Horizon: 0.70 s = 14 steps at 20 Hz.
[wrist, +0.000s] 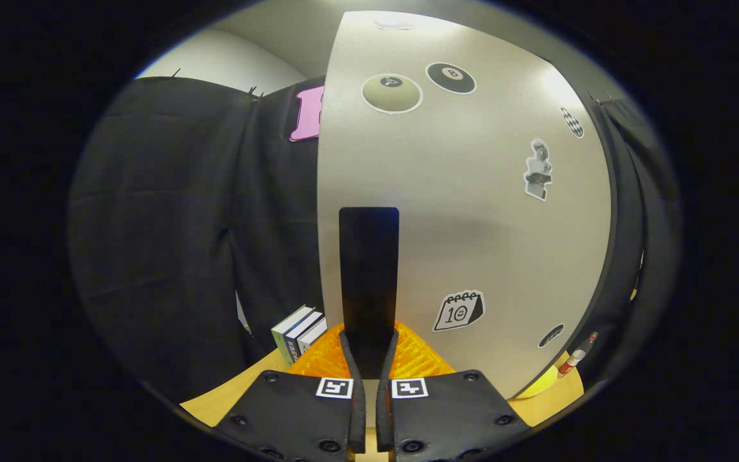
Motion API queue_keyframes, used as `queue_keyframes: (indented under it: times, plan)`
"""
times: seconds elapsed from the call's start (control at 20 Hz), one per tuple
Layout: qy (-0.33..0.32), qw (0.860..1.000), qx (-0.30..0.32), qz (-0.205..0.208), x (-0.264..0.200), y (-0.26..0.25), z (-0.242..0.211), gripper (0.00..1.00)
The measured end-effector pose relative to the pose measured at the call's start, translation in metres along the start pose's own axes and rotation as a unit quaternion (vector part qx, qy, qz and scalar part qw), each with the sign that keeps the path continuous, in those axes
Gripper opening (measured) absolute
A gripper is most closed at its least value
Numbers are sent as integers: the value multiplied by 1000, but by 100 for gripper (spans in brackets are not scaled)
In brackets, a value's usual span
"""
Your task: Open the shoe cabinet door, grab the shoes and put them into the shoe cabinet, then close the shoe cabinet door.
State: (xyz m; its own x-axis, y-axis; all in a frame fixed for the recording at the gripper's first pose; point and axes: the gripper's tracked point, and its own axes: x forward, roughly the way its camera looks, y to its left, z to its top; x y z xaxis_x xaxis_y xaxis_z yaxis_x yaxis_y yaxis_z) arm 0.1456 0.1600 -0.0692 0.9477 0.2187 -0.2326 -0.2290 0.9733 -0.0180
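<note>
Tool: the tool (pixel 369 359) has its two fingers drawn close together, with the lower end of a dark upright handle (pixel 369 276) between their tips; they look clamped on it, both tips lying against its sides.
Handle: a tall, flat, dark strip rising straight up ahead of the fingers, set near the left edge of the cabinet door.
Cabinet door: the pale grey door (pixel 472 212) stands directly ahead of the tool and very close; whether it is fully closed or slightly ajar cannot be told.
Stickers: the door bears several, among them two billiard balls (pixel 451 77) near the top, a figure sticker (pixel 538 170) on the right and a calendar sticker (pixel 459 310) low down.
Orange item: a ribbed orange thing (pixel 417 356) lies just beyond the fingertips, at the foot of the door.
Books: a few books (pixel 299 333) stand upright left of the door.
Table: a wooden table (pixel 228 398) carries these things.
Pen: a marker (pixel 576 357) leans at the door's lower right.
</note>
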Motion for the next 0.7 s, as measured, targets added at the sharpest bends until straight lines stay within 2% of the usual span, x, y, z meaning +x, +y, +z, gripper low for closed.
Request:
queue_keyframes:
  times: [0.3,0.45,0.7]
  plan:
    - [-3,1000,21,10,-21,-14,-5,8]
    - [-8,1000,5,-2,-30,-18,-7,8]
    - [-12,1000,12,-13,-45,-28,-9,8]
